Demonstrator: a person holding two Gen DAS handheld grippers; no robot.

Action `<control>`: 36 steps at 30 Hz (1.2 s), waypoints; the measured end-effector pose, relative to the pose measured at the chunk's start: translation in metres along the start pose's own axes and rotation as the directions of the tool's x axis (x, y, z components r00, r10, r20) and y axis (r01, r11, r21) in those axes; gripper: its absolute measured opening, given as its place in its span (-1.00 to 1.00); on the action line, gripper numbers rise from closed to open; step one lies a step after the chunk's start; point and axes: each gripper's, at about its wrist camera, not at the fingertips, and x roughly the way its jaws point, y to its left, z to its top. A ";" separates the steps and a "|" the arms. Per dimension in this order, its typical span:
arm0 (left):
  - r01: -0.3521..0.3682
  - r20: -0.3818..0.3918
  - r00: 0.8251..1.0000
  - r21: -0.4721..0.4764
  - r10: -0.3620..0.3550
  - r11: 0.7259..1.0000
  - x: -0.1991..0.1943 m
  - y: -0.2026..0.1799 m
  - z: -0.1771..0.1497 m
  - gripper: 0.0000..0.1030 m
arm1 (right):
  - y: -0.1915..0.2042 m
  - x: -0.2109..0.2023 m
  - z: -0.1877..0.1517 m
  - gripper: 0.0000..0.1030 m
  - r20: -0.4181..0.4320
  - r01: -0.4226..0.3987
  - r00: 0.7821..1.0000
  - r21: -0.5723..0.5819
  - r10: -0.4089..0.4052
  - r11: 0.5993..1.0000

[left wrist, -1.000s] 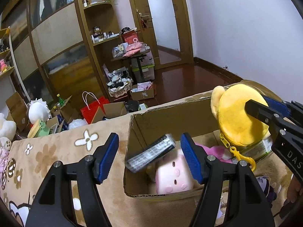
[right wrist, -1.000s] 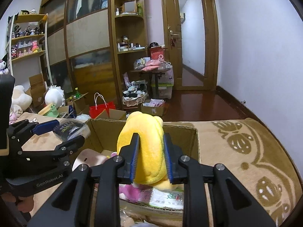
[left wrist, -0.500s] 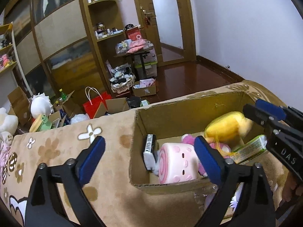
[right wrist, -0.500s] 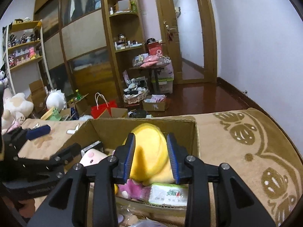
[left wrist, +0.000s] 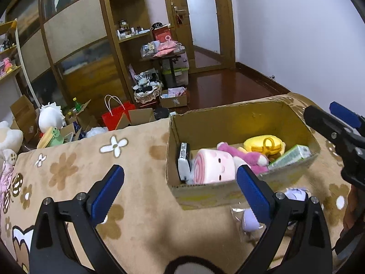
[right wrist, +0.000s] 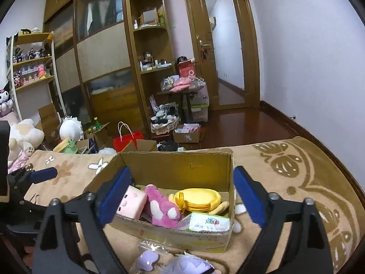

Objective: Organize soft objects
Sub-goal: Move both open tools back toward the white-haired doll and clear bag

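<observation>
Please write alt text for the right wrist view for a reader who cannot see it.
An opening, empty right gripper frames a cardboard box on a tan blanket, holding a yellow plush pouch, a pink plush toy, a pink roll plush and a tissue pack.
</observation>
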 end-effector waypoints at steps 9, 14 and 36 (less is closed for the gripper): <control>0.018 -0.030 0.999 -0.014 -0.018 1.000 -0.020 -0.004 -0.012 0.91 | -0.003 -0.035 -0.002 1.00 -0.010 0.030 0.999 0.005 -0.030 1.000; 0.000 -0.032 0.999 0.010 0.000 1.000 -0.030 -0.008 -0.018 0.91 | -0.006 -0.048 -0.008 1.00 -0.035 0.060 0.998 0.003 -0.060 0.998; 0.089 -0.211 0.973 -0.047 -0.097 0.995 0.013 -0.013 -0.037 0.91 | -0.027 -0.026 -0.056 1.00 -0.259 0.108 0.962 0.081 -0.083 0.991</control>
